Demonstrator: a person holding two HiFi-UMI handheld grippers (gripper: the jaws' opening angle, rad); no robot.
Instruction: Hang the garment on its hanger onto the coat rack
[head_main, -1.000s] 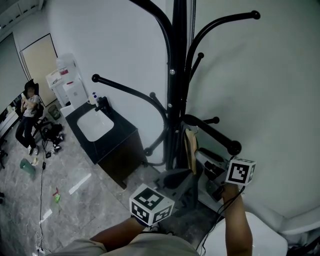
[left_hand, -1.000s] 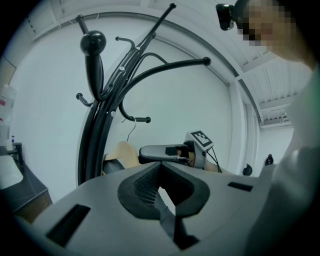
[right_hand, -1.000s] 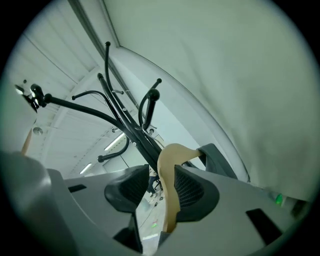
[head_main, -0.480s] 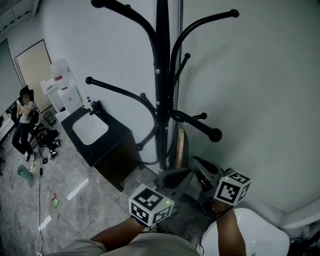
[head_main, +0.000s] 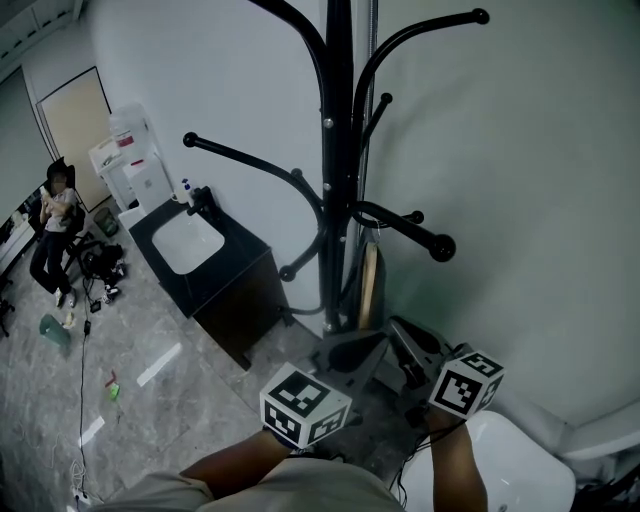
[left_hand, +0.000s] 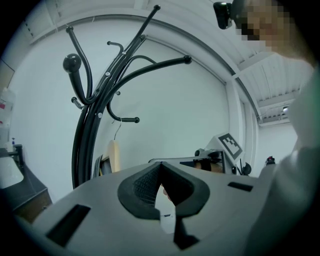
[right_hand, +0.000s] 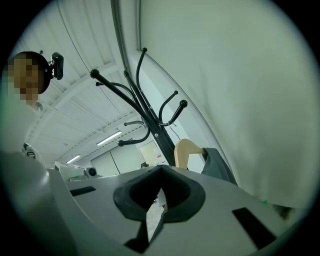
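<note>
1. Apparently hung already: the wooden hanger (head_main: 368, 285) dangles close beside the pole of the coat rack (head_main: 338, 150), under the short lower arm (head_main: 405, 225). In the left gripper view its hook sits by a small peg; I cannot tell whether it is fully over that peg.
2. The garment (right_hand: 220, 165) is dark grey cloth, draped off one shoulder of the hanger in the right gripper view. It is mostly hidden in the head view.
3. Jaws of the left gripper (left_hand: 160, 170) are closed tip to tip, with nothing between them. The right gripper (right_hand: 160, 172) is the same: pads together, empty. Both are low, near the rack's base and just beside the hanger.
4. Risk: a shallow hook could slide off the peg if nudged. Both grippers are close enough that a careless pull-back might clip the hanger or the cloth.
5. Risk: the cloth seems to sit on one shoulder only. Uneven weight may tilt the hanger and let the garment slip off.
6. Judgement: the hanging looks done; a clean retreat is what remains.
</note>
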